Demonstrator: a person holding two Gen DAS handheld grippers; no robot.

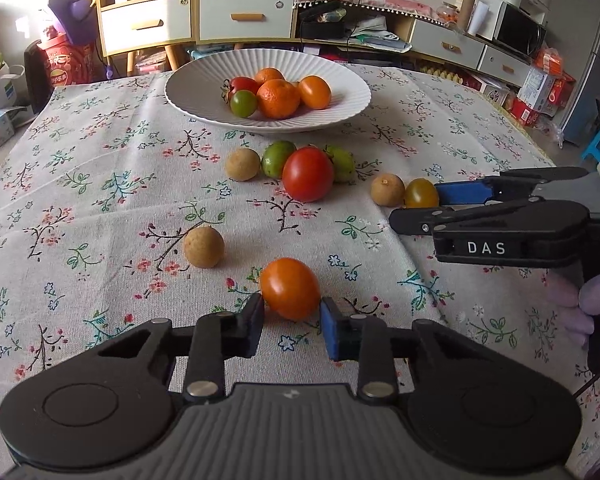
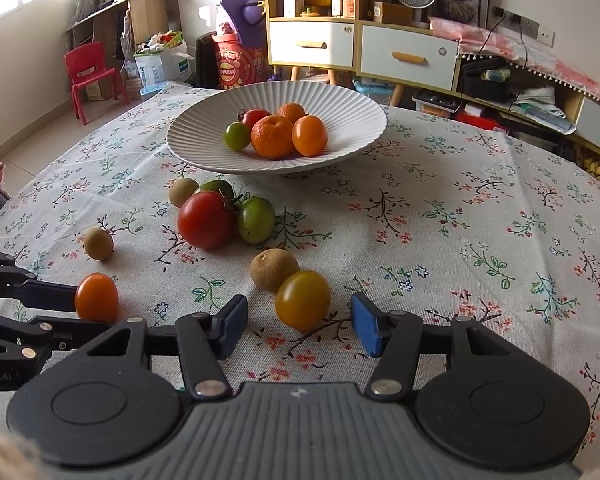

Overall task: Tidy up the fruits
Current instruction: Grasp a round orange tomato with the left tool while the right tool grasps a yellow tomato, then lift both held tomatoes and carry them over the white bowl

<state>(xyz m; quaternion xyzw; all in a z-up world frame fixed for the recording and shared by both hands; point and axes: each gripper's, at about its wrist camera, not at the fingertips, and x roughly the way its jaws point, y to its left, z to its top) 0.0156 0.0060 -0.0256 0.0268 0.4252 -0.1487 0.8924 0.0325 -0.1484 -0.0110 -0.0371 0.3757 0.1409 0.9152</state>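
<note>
On the floral tablecloth | your left gripper pinches an orange tomato between both pads | your right gripper is spread around a yellow tomato touching a longan | behind: red tomato, white ribbed plate holding fruit.

— What hides behind the red tomato?
— Part of two green fruits.
— And in the white bowl?
— A rear orange, half hidden; shelf labels behind are unreadable.
</note>
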